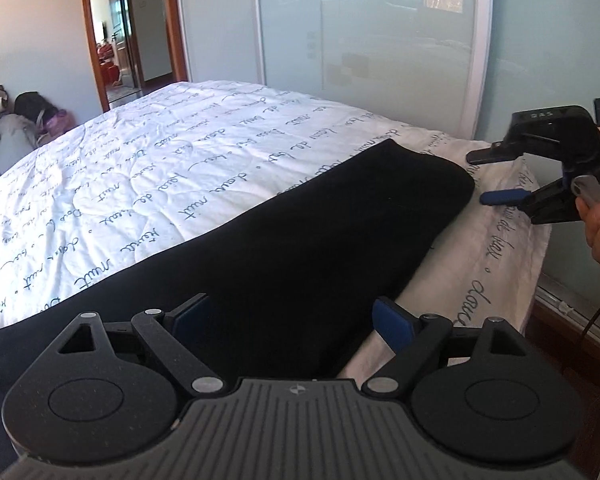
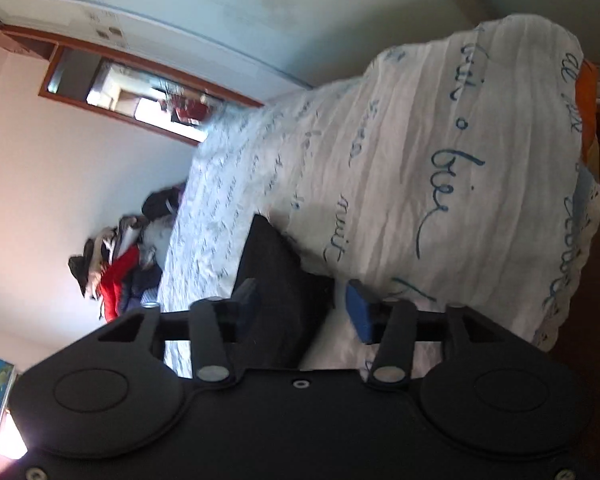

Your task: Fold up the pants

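Two hand-held grippers open, black pants (image 1: 300, 240) flat, white bedspread (image 1: 140, 168)

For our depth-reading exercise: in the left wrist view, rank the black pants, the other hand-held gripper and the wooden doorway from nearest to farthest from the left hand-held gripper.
1. Black pants: directly under and ahead of the left hand-held gripper, lying on the bed.
2. Right hand-held gripper: right side, beyond the pants' far end.
3. Wooden doorway: upper left, past the bed.
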